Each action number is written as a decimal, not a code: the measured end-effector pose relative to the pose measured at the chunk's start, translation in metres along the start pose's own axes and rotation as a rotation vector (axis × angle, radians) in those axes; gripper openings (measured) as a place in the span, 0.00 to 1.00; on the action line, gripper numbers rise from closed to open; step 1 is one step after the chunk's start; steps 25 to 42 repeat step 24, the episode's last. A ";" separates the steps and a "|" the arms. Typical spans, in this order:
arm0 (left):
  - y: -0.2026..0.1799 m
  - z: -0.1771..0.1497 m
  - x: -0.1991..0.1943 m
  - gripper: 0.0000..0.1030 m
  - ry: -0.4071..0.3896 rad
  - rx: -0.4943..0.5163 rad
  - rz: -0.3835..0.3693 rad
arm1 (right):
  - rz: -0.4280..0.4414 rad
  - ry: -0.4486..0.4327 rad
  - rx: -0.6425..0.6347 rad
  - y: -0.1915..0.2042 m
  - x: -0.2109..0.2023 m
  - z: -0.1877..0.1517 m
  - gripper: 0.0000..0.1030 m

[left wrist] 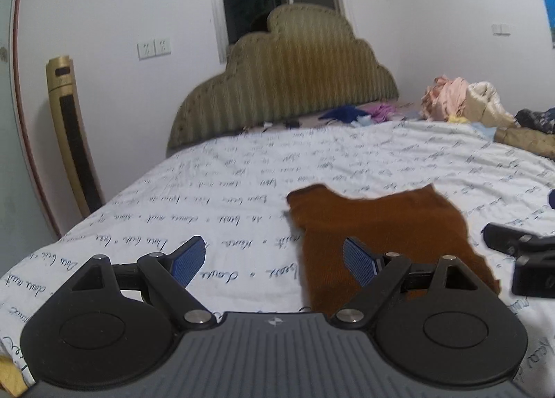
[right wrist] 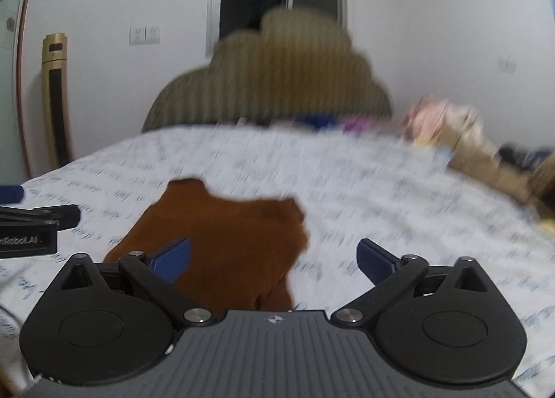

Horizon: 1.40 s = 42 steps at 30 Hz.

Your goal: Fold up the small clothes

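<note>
A small brown garment [left wrist: 378, 228] lies flat on the white bed sheet with script print [left wrist: 242, 172]. My left gripper [left wrist: 274, 259] is open and empty, hovering over the garment's left edge, its right finger above the cloth. In the right wrist view the same garment [right wrist: 222, 235] lies left of centre. My right gripper [right wrist: 274, 259] is open and empty over the garment's right edge; its left finger is above the cloth. The right gripper shows at the right edge of the left wrist view [left wrist: 520, 256]. The left gripper shows at the left edge of the right wrist view [right wrist: 34, 228].
A green padded headboard [left wrist: 288, 86] stands at the far end of the bed. A pile of clothes [left wrist: 468, 103] lies at the back right, with more small clothes [left wrist: 350, 113] by the headboard. A gold tower fan [left wrist: 69, 134] stands left of the bed. The right wrist view is motion-blurred.
</note>
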<state>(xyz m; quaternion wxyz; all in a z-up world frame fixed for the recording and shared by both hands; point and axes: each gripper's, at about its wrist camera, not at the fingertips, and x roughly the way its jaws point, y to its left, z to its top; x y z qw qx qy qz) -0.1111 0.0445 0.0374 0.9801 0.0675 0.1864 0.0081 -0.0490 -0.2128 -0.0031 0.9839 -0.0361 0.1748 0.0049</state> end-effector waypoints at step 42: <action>0.003 -0.004 0.026 0.85 -0.012 -0.030 0.040 | 0.118 0.000 0.042 -0.009 0.016 0.008 0.94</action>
